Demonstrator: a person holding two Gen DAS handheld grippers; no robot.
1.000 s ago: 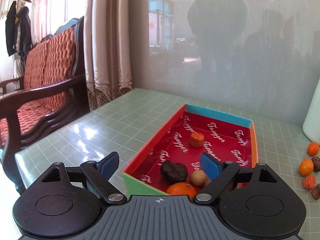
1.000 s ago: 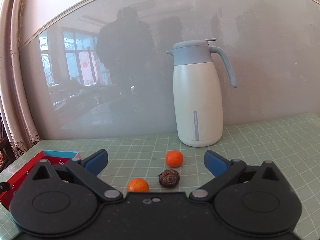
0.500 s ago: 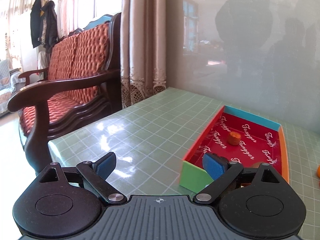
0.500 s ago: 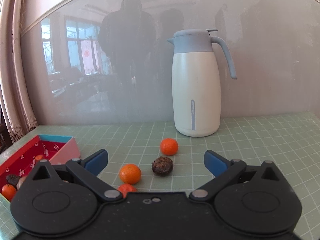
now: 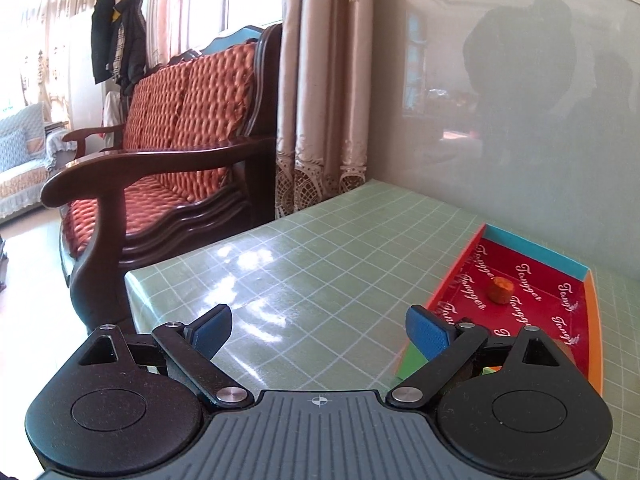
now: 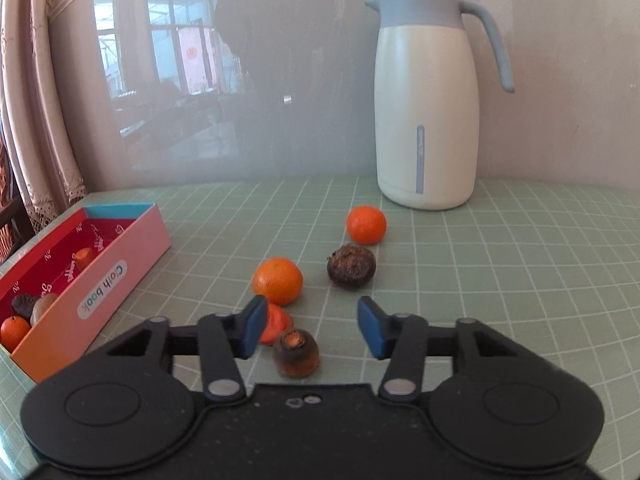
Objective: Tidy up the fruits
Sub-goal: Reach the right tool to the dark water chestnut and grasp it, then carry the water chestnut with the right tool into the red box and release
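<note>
Right hand-held gripper [image 6: 312,326] closing over five loose fruits [image 6: 277,281]

Tablecloth [image 6: 520,264]: pale green, white grid.
Box [image 6: 100,280]: pink side, orange end, teal far wall, red lining with white script.
Jug [image 6: 426,120]: cream body, grey-blue lid and handle.
Tangerines [image 6: 366,225]: bright orange.
Round fruit [image 6: 351,266]: dark brown.
Pads [image 6: 370,326]: blue.
Sofa [image 5: 180,120]: orange-red quilted cushions, dark wood frame.
Curtain [image 5: 320,80]: beige.

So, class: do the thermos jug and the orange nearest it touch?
Apart. The right wrist view shows a strip of green tablecloth between the thermos jug and the orange.
</note>
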